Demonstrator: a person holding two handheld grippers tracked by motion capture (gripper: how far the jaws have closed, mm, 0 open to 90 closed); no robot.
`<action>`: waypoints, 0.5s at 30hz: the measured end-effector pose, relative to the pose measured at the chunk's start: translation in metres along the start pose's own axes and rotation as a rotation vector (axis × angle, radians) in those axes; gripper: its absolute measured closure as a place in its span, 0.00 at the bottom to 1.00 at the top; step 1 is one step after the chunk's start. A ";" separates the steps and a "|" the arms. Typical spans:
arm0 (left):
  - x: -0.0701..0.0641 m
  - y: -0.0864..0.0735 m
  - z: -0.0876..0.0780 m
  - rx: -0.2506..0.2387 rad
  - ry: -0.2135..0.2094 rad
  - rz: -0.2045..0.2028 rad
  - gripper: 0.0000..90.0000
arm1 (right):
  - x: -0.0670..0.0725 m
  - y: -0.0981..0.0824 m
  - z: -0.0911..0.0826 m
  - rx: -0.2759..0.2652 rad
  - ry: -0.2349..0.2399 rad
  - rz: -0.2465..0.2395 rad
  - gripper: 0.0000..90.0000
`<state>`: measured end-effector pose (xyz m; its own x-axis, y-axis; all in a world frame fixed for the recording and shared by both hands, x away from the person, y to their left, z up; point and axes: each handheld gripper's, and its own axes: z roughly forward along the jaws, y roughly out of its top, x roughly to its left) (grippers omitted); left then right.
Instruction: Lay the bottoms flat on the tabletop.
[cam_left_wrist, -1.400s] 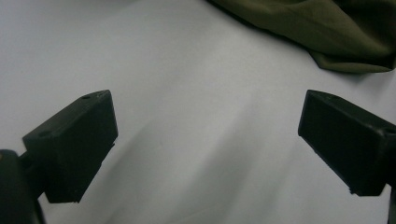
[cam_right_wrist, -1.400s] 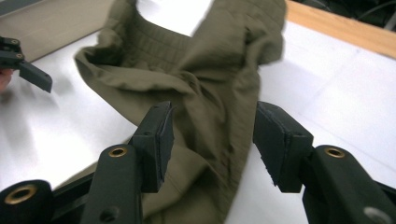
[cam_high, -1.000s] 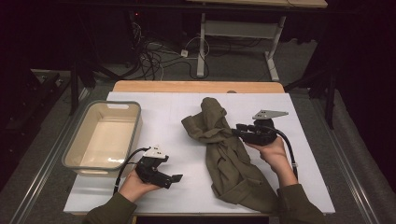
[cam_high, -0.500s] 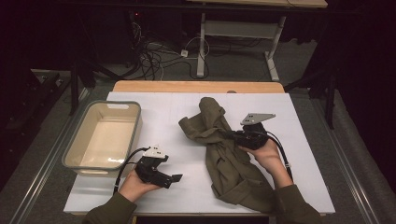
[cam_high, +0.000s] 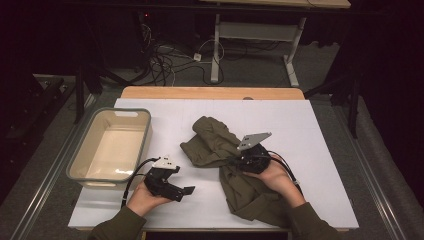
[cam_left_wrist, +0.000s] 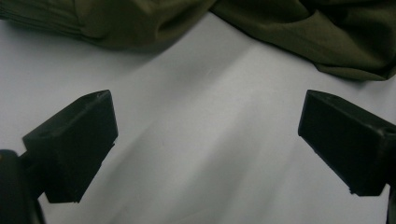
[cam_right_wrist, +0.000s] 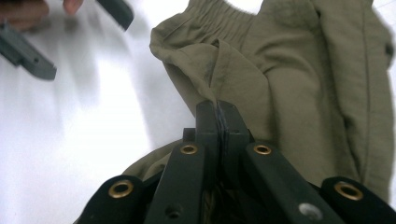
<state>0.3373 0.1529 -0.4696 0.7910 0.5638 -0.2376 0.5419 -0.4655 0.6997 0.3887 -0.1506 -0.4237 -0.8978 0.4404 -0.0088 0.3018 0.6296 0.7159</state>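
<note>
An olive-green garment (cam_high: 215, 137) with an elastic waistband lies crumpled in the middle of the white table (cam_high: 310, 130). My right gripper (cam_high: 232, 161) points left and is shut on a raised fold of the garment (cam_right_wrist: 289, 70). In the right gripper view the cloth is pinched between the closed jaws of the right gripper (cam_right_wrist: 217, 108). My left gripper (cam_high: 184, 193) rests near the table's front edge, left of the garment. Its jaws stand wide open over bare table in the left gripper view (cam_left_wrist: 208, 135), and the garment's edge (cam_left_wrist: 303, 28) lies just beyond them.
A beige plastic tub (cam_high: 145, 135) sits at the table's left side with nothing inside it. Behind the table are cables (cam_high: 170, 55) on the floor and a desk frame (cam_high: 260, 30). The table surface right of the garment is bare.
My right gripper has shut on the garment and moved left and toward the person, dragging the pinched fold with it. The left hand has stayed in place.
</note>
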 end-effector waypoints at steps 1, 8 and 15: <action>0.000 0.000 0.000 0.001 0.000 0.000 0.05 | 0.001 0.000 0.002 0.011 0.002 -0.007 0.99; 0.000 0.000 0.001 0.001 0.000 0.001 0.05 | 0.009 0.001 0.010 0.049 0.038 -0.030 0.99; 0.000 0.000 0.000 -0.002 -0.001 0.002 0.05 | 0.002 0.004 0.001 -0.003 0.024 0.008 0.79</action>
<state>0.3374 0.1527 -0.4693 0.7922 0.5623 -0.2370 0.5401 -0.4655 0.7012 0.3883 -0.1467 -0.4212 -0.9027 0.4301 0.0134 0.3083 0.6245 0.7176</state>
